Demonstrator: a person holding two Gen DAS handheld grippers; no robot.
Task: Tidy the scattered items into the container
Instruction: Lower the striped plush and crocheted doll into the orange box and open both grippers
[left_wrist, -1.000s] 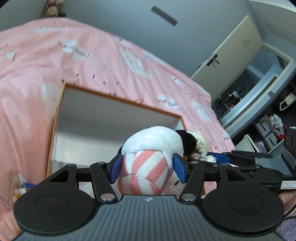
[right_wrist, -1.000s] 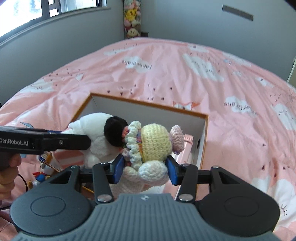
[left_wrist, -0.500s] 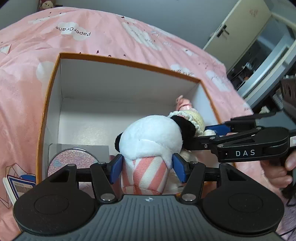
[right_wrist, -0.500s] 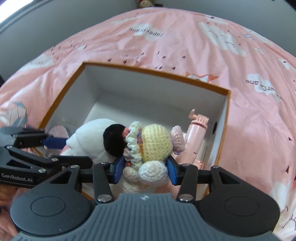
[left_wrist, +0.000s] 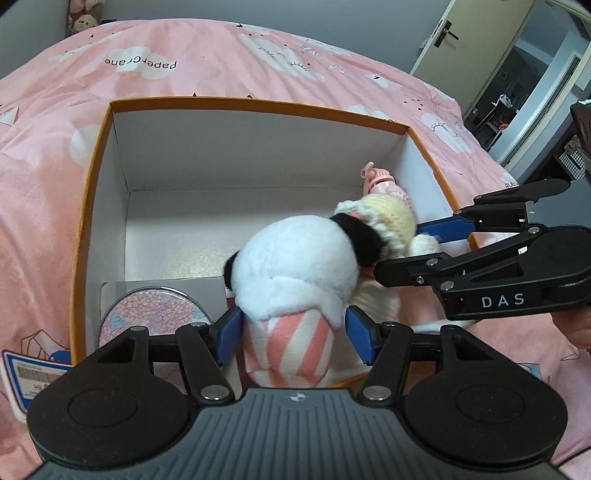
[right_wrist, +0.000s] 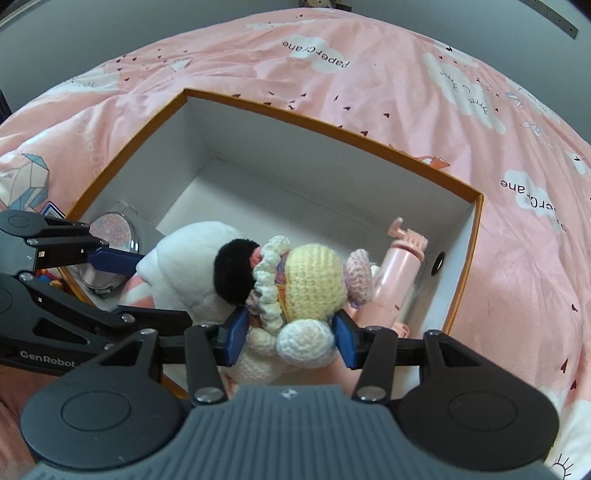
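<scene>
A pink quilt printed with white clouds and paper cranes (left_wrist: 229, 74) covers a wide bed that fills most of both views. Behind it runs a grey wall, with soft toys piled in the far left corner (left_wrist: 79, 18) and a cream door standing open at the far right (left_wrist: 469, 55).

On the quilt sits an open cardboard box, orange outside and white inside (left_wrist: 258, 147). In its near left corner lies a round compact mirror with a pink patterned lid (left_wrist: 151, 321), and a pink plastic bottle with a flip cap (right_wrist: 399, 273) leans against the right wall. Just outside the box on the left lies a small card with a barcode (left_wrist: 33, 376).

The left gripper (left_wrist: 293, 334) is over the near edge of the box with a white plush toy with black ears and a pink-and-white striped body (left_wrist: 295, 269) between its blue pads. Its jaws have just been opening, and a thin gap shows on each side of the striped body, so the pads no longer press it.

The right gripper (right_wrist: 288, 338) is beside it, clamped on a crocheted doll with a pale yellow head, frilly white trim and white limbs (right_wrist: 310, 280). The doll is over the box interior, touching the plush toy's black ear and close to the bottle.
</scene>
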